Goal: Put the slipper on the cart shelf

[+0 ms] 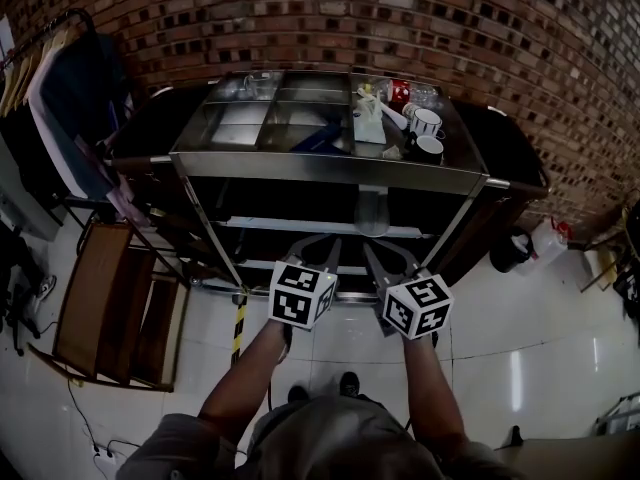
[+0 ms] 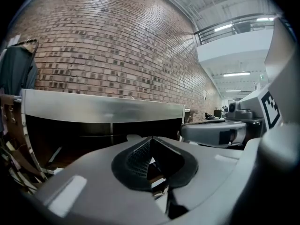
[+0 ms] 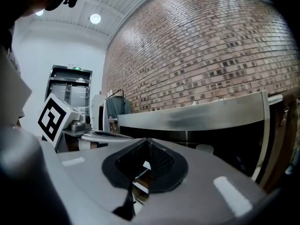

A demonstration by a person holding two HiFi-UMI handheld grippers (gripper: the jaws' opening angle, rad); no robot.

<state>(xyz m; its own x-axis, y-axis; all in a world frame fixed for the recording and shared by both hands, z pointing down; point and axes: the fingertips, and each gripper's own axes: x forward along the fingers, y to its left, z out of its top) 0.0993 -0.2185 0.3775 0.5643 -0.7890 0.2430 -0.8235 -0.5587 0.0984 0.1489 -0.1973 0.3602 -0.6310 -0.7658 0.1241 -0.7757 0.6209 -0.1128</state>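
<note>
At the front edge of the steel cart (image 1: 330,171), the left claw (image 1: 316,251) and right claw (image 1: 392,259) are both pressed together and empty. A grey slipper (image 1: 370,211) apparently lies on the middle shelf (image 1: 290,225). Placement looks complete; the next move calls only for backing both claws clear.

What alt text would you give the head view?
Seen from above, a person holds the left gripper and right gripper, both shut and empty, side by side before a steel cart. Two mugs sit on its top; a brick wall stands behind.
</note>
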